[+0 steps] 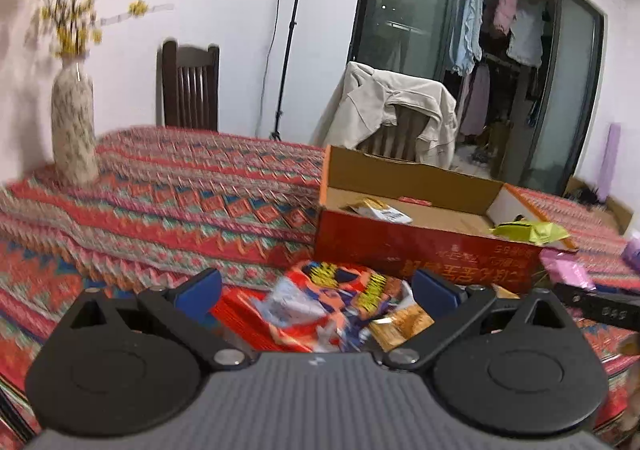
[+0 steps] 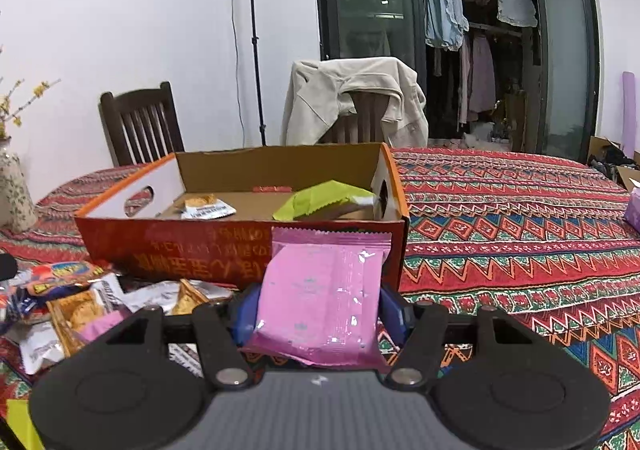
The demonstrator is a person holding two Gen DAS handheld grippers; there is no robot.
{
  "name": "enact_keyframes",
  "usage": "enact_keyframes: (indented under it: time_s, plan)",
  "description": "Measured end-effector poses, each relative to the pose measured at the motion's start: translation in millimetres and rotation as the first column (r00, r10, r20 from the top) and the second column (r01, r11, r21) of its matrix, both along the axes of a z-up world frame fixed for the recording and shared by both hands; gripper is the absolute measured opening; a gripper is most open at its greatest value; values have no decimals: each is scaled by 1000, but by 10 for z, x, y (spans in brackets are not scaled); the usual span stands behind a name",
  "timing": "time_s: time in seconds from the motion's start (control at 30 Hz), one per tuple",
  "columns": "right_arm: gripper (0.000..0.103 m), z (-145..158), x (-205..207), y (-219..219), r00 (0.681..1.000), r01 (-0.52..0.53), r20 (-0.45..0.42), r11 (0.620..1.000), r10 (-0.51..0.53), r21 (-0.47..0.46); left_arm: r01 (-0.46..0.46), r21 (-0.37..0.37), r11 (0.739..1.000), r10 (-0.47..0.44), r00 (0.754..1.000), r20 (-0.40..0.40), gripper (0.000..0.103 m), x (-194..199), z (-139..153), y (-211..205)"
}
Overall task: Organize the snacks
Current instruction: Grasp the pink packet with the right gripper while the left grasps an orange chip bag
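Right wrist view: I'm working over a worktop draped in a woven zigzag cloth, red, green and orange. Sitting on it is the open cardboard box, rigid, red printed front, plain brown inside. It's holding only a few snacks so far: a crinkly lime-green packet and a small biscuit sachet. I judge the sorting is at an early stage; a glossy foil pile is lying loose in front of the box. My right claw is gripping a flat pink packet, shiny film, serrated top edge, just before the box front. My left claw is standing wide above a bright crumpled wrapper, nothing held.
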State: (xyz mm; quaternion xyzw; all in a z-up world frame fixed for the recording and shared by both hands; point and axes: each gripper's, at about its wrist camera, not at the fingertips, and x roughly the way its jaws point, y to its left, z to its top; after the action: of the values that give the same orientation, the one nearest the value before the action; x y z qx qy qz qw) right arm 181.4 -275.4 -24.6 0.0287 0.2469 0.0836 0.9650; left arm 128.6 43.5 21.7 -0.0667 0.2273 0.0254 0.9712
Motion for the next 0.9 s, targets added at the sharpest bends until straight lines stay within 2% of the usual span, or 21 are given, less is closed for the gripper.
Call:
enact_keyframes:
  time_s: [0.2,0.43,0.5,0.6,0.77,0.83,0.9]
  plan:
    - [61,40,-87,10,999,-37,25,999,37,11,13,88,996,-9,999,-47,103,153,139,-19]
    - [61,62,-141,-11,998,-42,40,999,41,24,87,134,987,-62,981,-182,103,495,23,-144]
    - [61,64,-144,-4,998,-45,42,999,44,24,93,130,987,-61,971,-233,103,616,-50,-146]
    - [61,71,-155,-4,998,-48,45,998,47,27,113,77,991,-84,949,-305,103,736,-167,-95]
    - [61,72,-162,5,998,-53,45,998,52,31,118,58,991,-91,937,-338,103,769,-270,-52]
    - [61,72,-160,13,997,-56,45,998,55,30,111,41,993,-91,936,-341,97,773,-291,-30]
    - [61,72,-161,18,997,-57,45,998,56,29,106,10,994,-96,935,-342,76,772,-301,10]
